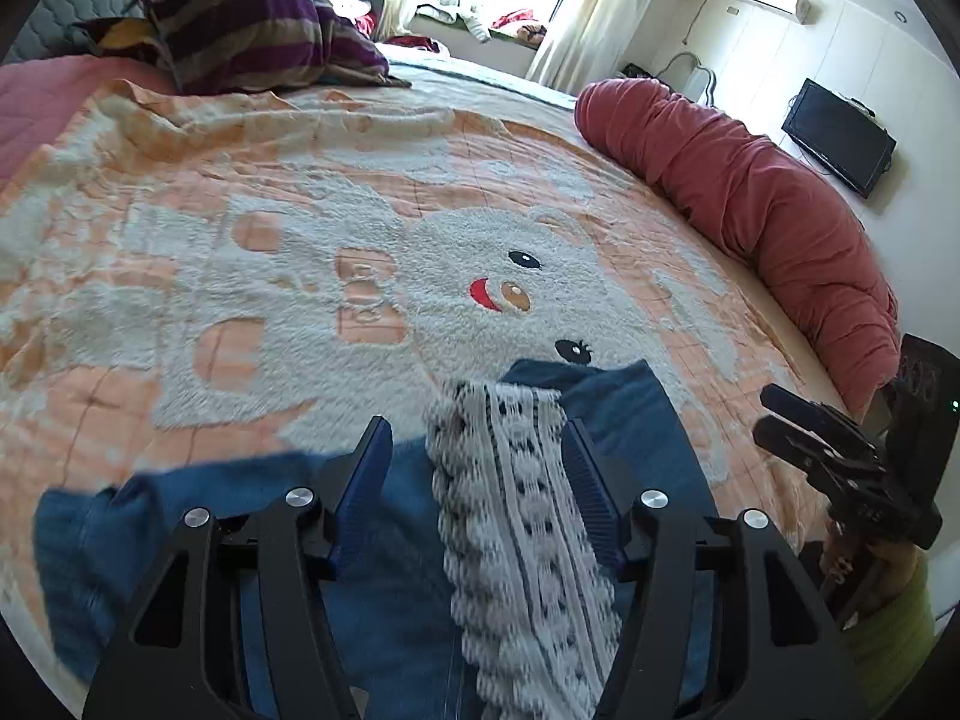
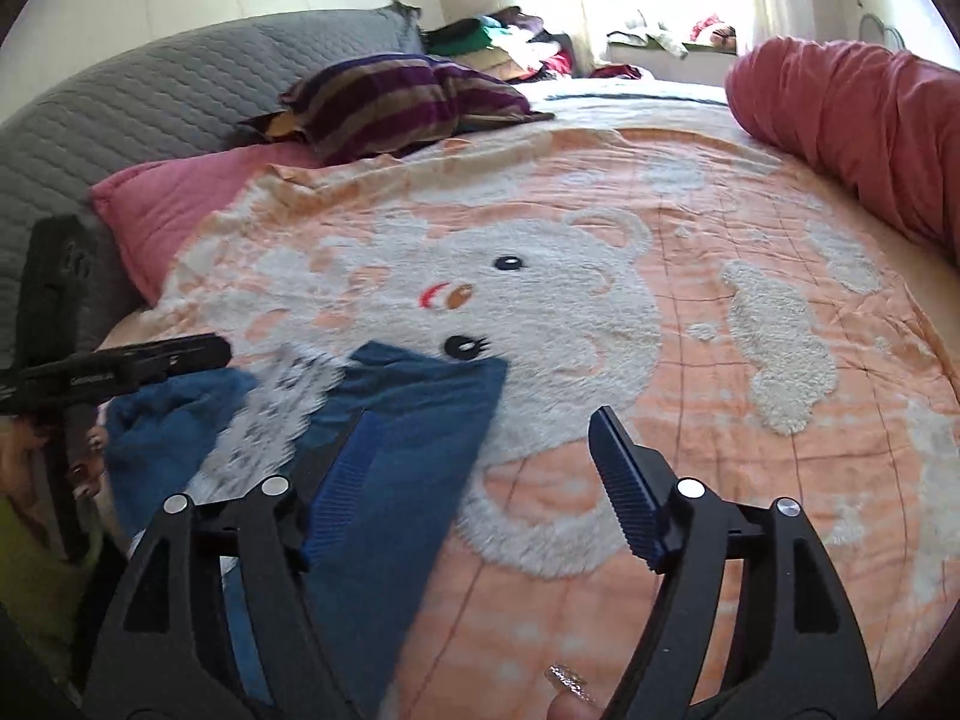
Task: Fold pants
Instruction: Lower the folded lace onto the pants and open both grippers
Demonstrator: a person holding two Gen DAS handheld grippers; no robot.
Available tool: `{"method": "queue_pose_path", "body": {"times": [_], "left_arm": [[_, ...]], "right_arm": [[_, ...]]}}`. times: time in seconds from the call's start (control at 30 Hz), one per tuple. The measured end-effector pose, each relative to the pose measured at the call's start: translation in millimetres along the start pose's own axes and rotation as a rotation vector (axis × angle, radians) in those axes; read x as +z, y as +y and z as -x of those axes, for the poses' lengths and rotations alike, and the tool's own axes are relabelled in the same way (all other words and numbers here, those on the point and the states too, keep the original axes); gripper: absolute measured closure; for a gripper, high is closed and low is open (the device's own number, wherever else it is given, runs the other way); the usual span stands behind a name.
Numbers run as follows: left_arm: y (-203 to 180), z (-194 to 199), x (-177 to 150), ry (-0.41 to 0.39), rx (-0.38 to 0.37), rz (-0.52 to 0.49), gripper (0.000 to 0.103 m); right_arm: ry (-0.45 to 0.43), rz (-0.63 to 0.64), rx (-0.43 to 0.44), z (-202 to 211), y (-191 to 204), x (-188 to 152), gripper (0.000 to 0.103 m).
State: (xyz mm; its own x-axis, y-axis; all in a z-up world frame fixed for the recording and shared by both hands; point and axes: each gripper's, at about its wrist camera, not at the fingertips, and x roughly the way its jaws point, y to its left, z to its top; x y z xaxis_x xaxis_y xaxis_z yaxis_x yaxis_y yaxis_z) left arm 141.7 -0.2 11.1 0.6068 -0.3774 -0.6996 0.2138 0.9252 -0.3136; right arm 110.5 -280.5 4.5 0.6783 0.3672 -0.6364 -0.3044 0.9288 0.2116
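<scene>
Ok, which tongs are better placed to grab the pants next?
Left. The left tongs are open directly over the blue pants and white lace panel. The right tongs mostly face blanket.

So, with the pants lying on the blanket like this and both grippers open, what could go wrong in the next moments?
1. The white lace strip lies loose on the blue pants; the left gripper might pinch only the lace and miss the denim.
2. The pants look bunched on their left side, so a fold now may trap wrinkles.
3. The right gripper straddles the pants' edge over the fluffy blanket and could catch the blanket too.
</scene>
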Motion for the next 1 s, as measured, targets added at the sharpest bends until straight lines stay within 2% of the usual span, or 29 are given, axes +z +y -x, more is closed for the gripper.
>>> {"method": "queue_pose_path", "body": {"times": [0.2,0.43,0.73,1.0], "left_arm": [[4.1,28.9,-31.8,-0.002,-0.018,0.061,0.045],[6.6,48.3,-66.3,0.042,-0.034,0.119,0.045],[4.0,50.0,-97.4,0.125,-0.079,0.182,0.046],[-5.3,29.3,-116.4,0.199,-0.128,0.237,0.048]], "right_arm": [[0.04,0.029,0.048,20.0,21.3,-22.4,0.035],[0.094,0.061,0.094,33.9,46.6,-47.2,0.034],[0.158,0.02,0.106,32.4,53.9,-69.7,0.034],[0.217,-0.016,0.122,16.8,52.0,-81.0,0.034]]}}
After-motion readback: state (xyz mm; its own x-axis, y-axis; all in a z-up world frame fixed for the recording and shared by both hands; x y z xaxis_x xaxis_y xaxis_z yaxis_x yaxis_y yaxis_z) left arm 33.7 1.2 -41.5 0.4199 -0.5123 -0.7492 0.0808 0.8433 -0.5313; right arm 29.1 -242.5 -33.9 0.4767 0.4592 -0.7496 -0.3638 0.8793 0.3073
